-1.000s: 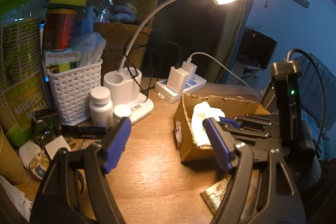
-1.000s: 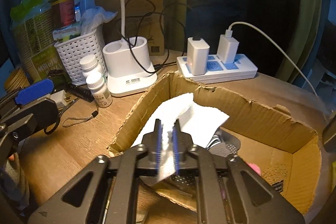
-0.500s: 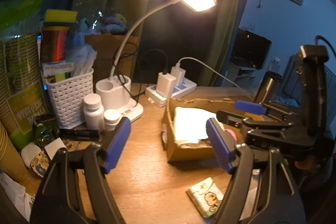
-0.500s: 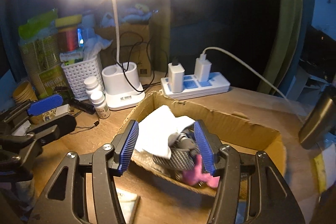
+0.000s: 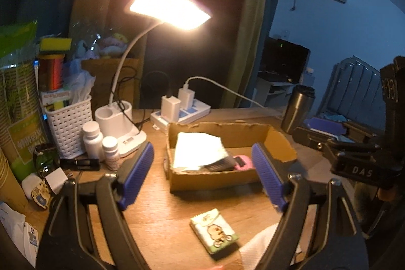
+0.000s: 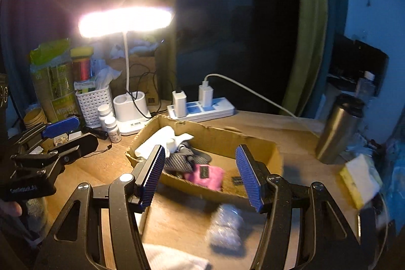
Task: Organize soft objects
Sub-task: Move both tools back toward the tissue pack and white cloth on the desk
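Observation:
A cardboard box (image 5: 276, 141) (image 6: 210, 133) sits mid-desk. In it lie a white cloth (image 5: 197, 149) (image 6: 162, 138), a grey mesh item (image 6: 177, 162) and a pink item (image 5: 243, 162) (image 6: 206, 175). My left gripper (image 5: 202, 176) is open and empty, in front of the box. My right gripper (image 6: 200, 177) is open and empty, just before the box's near wall. A cartoon tissue pack (image 5: 215, 230) lies near the front. A blurred bluish bundle (image 6: 226, 227) and a white cloth (image 6: 174, 258) lie below the right gripper.
A lit desk lamp (image 5: 119, 118), white basket (image 5: 68, 125), two pill bottles (image 5: 92, 138) and power strip (image 5: 182, 110) stand behind the box. A steel tumbler (image 6: 339, 133) stands right. A yellow sponge (image 6: 359, 179) lies far right. Clutter fills the left edge.
My right gripper let go of the white cloth in the box, opened wide and drew back. My left gripper also pulled back and up, so the box looks farther away.

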`<state>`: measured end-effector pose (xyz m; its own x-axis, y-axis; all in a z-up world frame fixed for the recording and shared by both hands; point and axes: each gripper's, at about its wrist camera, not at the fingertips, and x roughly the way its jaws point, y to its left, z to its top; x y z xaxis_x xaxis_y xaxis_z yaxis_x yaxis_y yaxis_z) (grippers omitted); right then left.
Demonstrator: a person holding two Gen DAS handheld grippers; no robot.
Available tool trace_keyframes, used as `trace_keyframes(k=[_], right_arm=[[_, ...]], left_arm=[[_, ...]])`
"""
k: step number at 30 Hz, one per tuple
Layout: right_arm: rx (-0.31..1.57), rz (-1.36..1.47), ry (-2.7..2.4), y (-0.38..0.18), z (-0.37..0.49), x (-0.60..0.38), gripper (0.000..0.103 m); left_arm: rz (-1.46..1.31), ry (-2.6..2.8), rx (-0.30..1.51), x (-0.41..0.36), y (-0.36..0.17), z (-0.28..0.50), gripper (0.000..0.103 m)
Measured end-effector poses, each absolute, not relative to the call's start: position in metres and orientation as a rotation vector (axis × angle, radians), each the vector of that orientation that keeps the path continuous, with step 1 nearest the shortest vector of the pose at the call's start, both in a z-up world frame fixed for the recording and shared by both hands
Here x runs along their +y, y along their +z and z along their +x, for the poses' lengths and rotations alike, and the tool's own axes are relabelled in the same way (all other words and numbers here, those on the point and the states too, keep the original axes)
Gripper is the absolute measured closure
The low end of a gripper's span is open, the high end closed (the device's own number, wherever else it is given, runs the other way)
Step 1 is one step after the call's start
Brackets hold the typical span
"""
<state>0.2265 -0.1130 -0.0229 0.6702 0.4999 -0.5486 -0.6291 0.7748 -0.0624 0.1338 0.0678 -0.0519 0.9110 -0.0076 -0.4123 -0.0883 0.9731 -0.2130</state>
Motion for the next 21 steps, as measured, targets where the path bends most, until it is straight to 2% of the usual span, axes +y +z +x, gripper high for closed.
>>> trace_keyframes(k=[10, 21], right_arm=[[0.492, -0.226, 0.578, -0.011, 0.185, -0.164, 0.041], [0.561, -0.205, 0.542, -0.049, 0.154, -0.197, 0.041]], left_arm=[[-0.204, -0.013, 0.428, 0.033, -0.052, 0.109, 0.022], [-0.189, -0.052, 0.505, 0.005, -0.086, 0.095, 0.022]])
